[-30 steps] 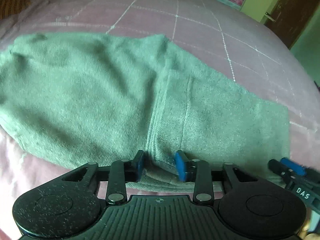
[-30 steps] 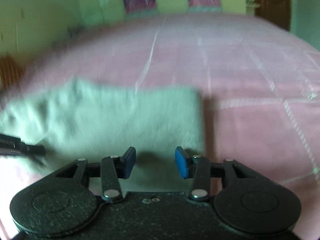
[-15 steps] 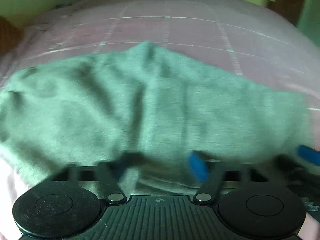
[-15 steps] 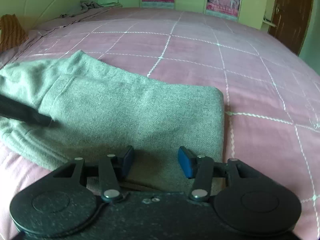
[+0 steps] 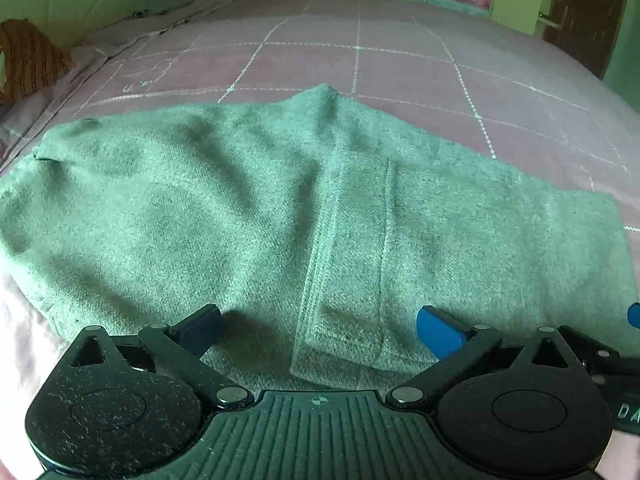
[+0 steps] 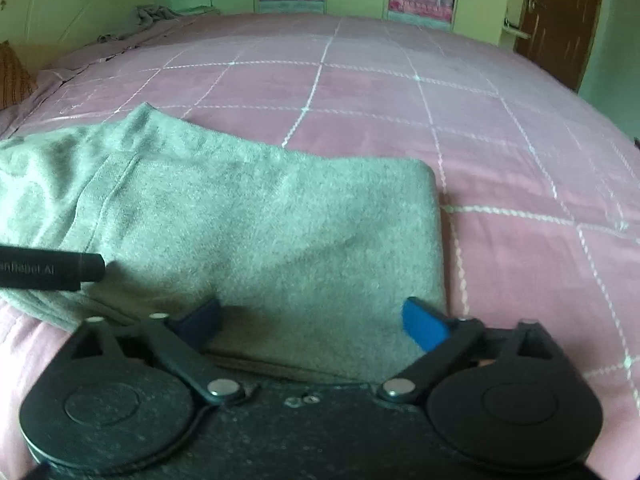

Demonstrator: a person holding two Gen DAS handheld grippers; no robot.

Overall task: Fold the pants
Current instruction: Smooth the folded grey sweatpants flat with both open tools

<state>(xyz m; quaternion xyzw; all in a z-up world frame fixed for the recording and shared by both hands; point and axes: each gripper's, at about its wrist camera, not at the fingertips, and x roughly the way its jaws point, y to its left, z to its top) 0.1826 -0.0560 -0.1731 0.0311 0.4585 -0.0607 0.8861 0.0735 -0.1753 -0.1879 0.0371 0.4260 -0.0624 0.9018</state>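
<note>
Grey-green pants lie folded flat on a pink bed, with a hemmed layer on top near the front edge. My left gripper is open wide, its blue pads on either side of the near hem, holding nothing. In the right wrist view the pants end in a squared right edge. My right gripper is open over the near right corner and holds nothing. The left gripper's black body shows at the left edge.
The pink bedspread with a white grid stretches far and right of the pants. A brown door and posters stand at the back wall. An orange cushion lies at the far left.
Both grippers opened wide from a narrower gap. The left gripper let go of the near hem, and the pants now lie flat. Both views lifted and steadied.
</note>
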